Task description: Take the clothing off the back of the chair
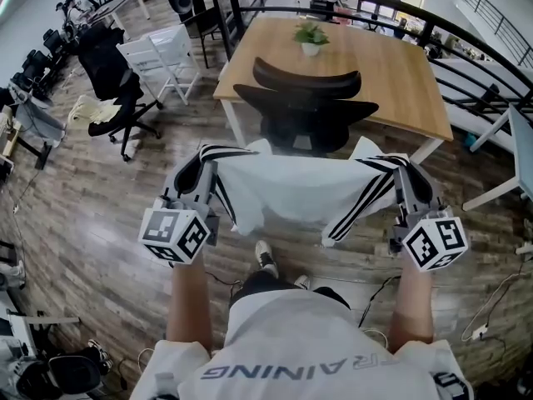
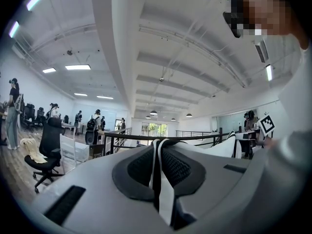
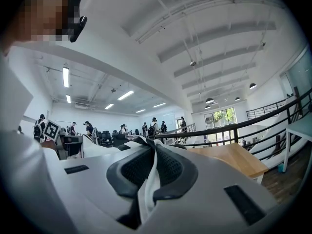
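The garment (image 1: 291, 192) you hold hides the chair (image 1: 306, 111) below its backrest. In your gripper views the fingers (image 2: 139, 169) cover most of it, and distant people (image 2: 95, 123) are too small to make out.

Table (image 1: 391, 73) w/ plant (image 1: 311, 33), prob potted.

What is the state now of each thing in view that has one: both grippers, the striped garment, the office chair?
White garment with black stripes: lifted, stretched wide between both grippers, lower edge hanging free.
Left gripper: shut on the garment's left end.
Right gripper: shut on its right end.
Black office chair: upright at the light wooden table, headrest and upper back uncovered.
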Motion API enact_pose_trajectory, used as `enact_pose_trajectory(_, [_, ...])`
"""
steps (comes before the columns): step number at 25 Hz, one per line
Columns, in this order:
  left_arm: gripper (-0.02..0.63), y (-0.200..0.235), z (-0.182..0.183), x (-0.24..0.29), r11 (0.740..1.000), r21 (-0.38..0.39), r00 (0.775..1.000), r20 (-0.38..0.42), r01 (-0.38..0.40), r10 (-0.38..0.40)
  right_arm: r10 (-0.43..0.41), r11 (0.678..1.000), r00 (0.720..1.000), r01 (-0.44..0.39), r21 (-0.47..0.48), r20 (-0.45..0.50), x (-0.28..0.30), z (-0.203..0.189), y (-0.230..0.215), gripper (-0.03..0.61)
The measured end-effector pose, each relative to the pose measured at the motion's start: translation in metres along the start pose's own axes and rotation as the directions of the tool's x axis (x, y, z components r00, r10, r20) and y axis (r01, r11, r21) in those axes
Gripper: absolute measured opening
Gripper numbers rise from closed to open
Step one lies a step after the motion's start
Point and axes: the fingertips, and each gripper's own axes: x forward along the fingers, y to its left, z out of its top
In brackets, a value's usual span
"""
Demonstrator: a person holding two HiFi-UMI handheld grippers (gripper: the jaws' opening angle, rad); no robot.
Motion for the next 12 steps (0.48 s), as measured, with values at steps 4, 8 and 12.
enact_pose_trajectory(4, [0.057,-0.0015,-0.0027,0.0042,1.0,0.0,1.0,0.002,0.005,-0.005,0.0,1.0,1.0,0.0,-0.001,0.014,0.0007,0.0008,-0.0031,0.032])
enact_pose_trajectory(8, [0.057,0.0014,-0.0007,0.0031,1.0,-0.005,1.0,0.002,0.006,-0.006,-0.001,1.0,1.0,0.001,-0.001,0.016,0.0018,0.0027,-0.0004,0.032])
enact_pose_trajectory(12, [0.057,0.0013,-0.0002,0.0012,1.0,-0.009,1.0,-0.002,0.007,-0.007,-0.001,1.0,1.0,0.001,0.0,0.011,0.0001,0.0022,0.0017,0.032])
